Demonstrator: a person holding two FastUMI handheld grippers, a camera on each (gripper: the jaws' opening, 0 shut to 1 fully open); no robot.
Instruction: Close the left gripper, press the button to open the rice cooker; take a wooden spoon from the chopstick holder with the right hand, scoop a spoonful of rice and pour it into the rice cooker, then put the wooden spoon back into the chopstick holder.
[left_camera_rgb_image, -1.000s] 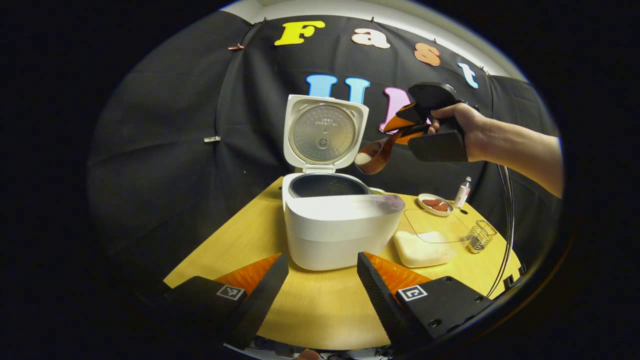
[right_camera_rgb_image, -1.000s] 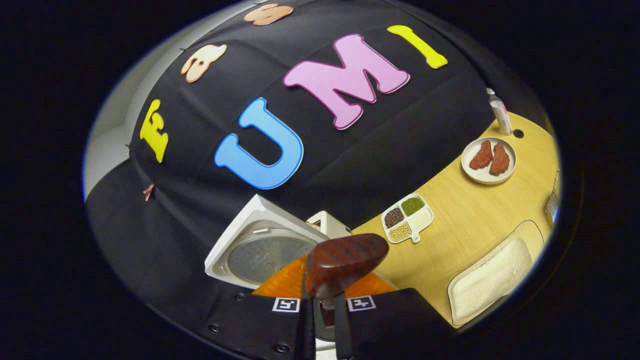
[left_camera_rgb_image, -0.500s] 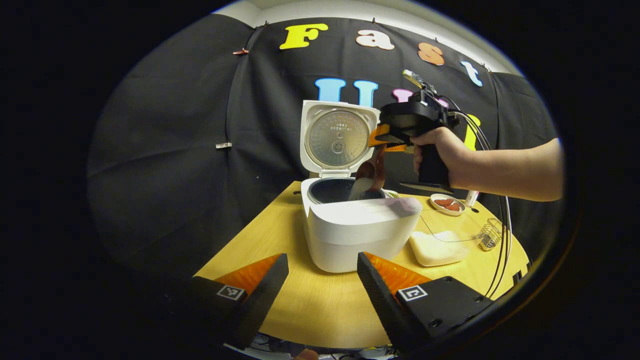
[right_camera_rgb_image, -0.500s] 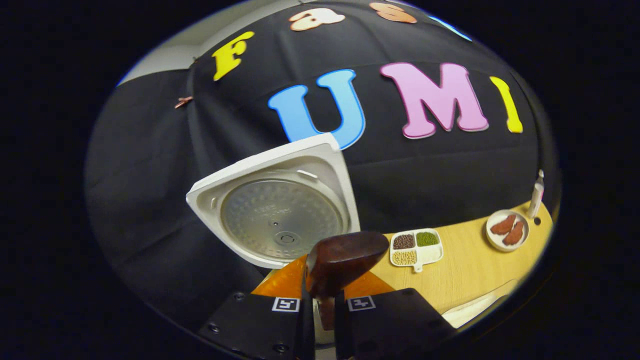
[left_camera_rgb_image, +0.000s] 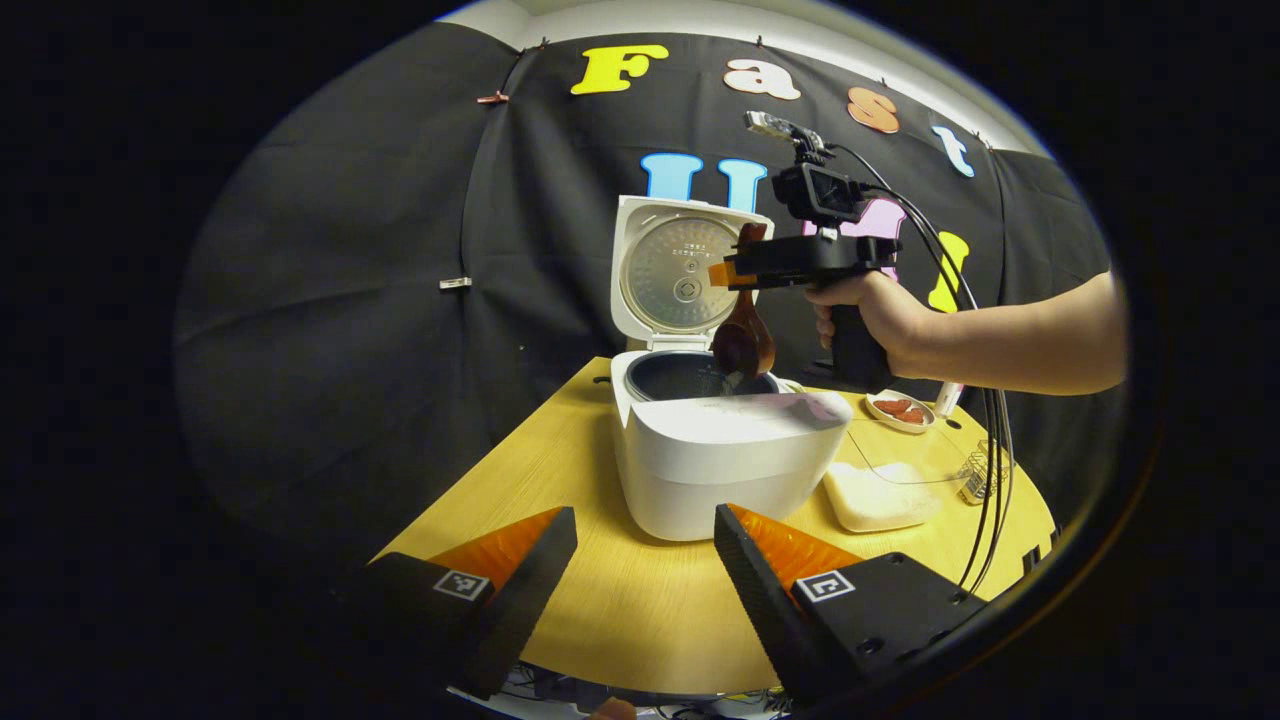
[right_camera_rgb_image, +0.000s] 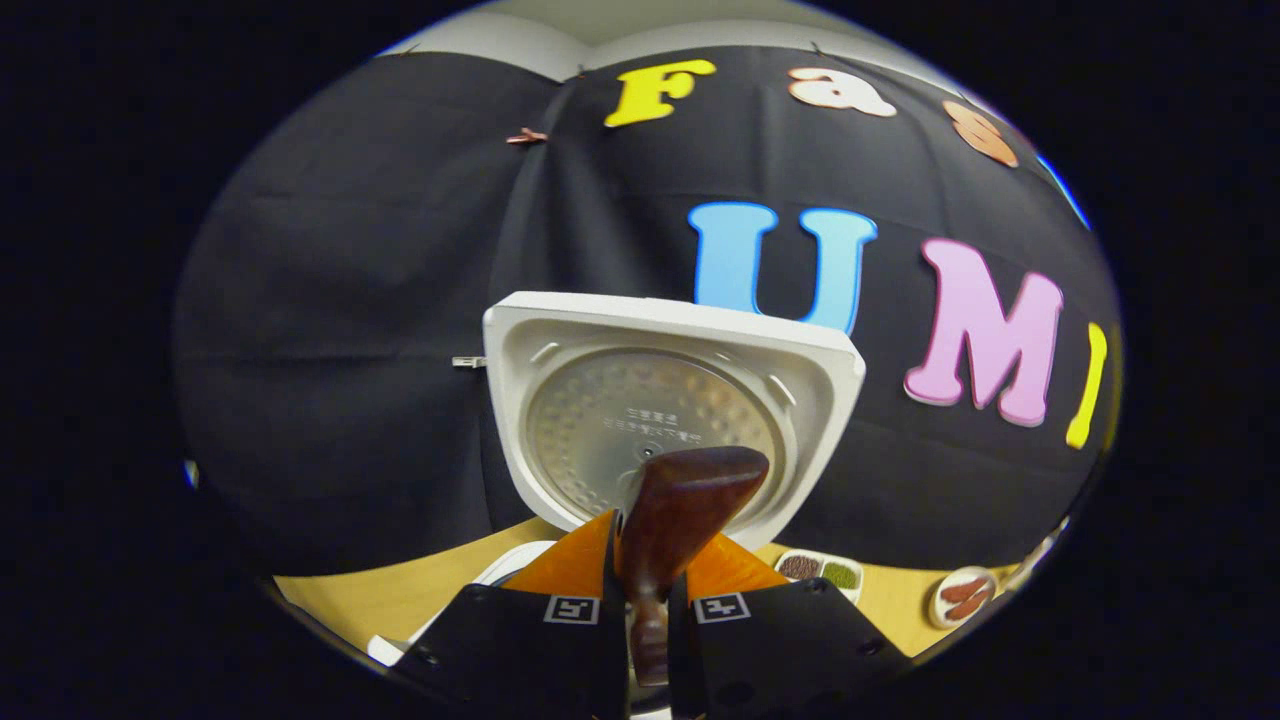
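wooden spoon (left_camera_rgb_image: 742, 340) tipped bowl-down | rice (left_camera_rgb_image: 733, 380) now falling into rice cooker (left_camera_rgb_image: 730, 440)

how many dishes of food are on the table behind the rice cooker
2: a white divided tray of beans just right of the right gripper, and a small round white plate with two reddish pieces farther right. Others may be hidden.

The rice cooker (left_camera_rgb_image: 735, 455) has a smooth white plastic body with a soft sheen, and the inside of its raised lid (right_camera_rgb_image: 655, 425) carries a dull grey metal plate covered in small dimples. The pot (left_camera_rgb_image: 690, 375) inside looks dark and matt. The wooden spoon (right_camera_rgb_image: 680, 505) is a reddish-brown wood, polished and glossy. The table (left_camera_rgb_image: 620, 610) is pale wood with a fine grain and a satin finish. On the right, a wire holder (left_camera_rgb_image: 978, 480) looks like shiny metal. The far wall is matt black cloth.
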